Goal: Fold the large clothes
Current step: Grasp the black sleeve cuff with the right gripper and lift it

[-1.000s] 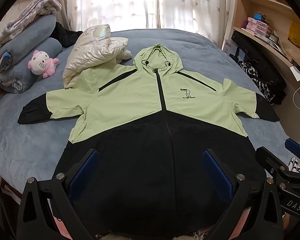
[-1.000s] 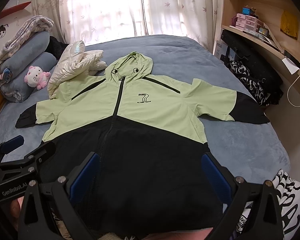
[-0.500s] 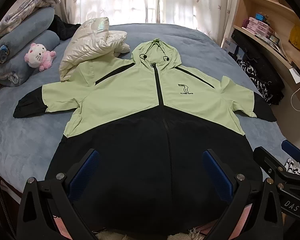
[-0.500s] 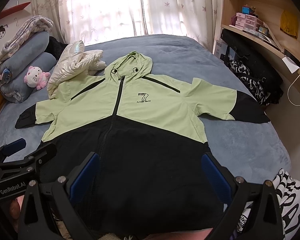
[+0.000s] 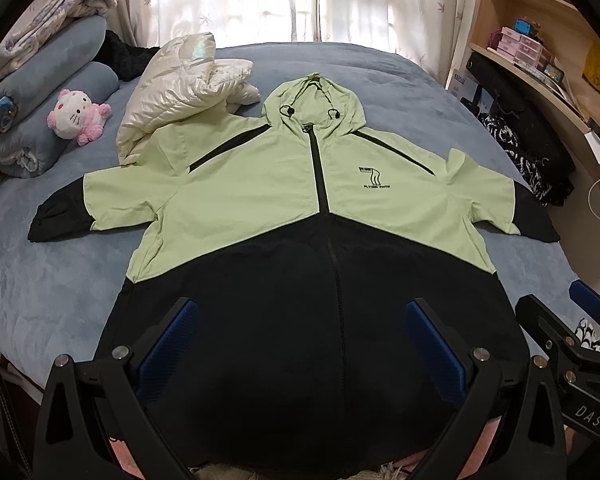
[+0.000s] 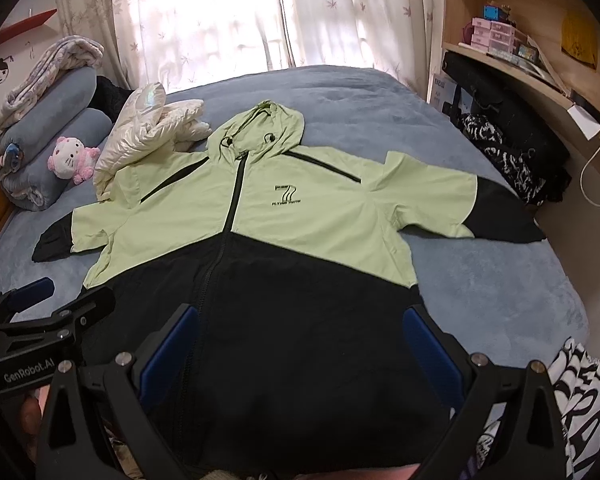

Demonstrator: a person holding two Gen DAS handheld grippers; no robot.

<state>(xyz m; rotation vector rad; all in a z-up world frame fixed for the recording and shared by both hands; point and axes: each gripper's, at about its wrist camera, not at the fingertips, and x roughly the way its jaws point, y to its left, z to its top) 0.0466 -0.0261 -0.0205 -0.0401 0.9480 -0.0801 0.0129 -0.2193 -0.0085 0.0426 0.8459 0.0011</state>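
The jacket (image 5: 300, 216) lies flat, front side up, on the bed (image 5: 40, 292), zipper closed, hood toward the far edge, and both sleeves spread toward the side edges. The upper half is light green; the lower half and cuffs are black. The black hem reaches the near edge of the bed.

The left tool (image 5: 300, 344) hovers above the hem, fingers spread wide, gripping nothing. The right tool (image 6: 296, 344) hovers above the same hem area, fingers likewise spread wide and empty. Each tool appears at the edge of the other's view.

A cream puffer garment (image 5: 180, 88) lies at the far left, touching the jacket's shoulder. A plush toy (image 5: 78, 116) rests against rolled blankets (image 5: 52, 92) near the left edge
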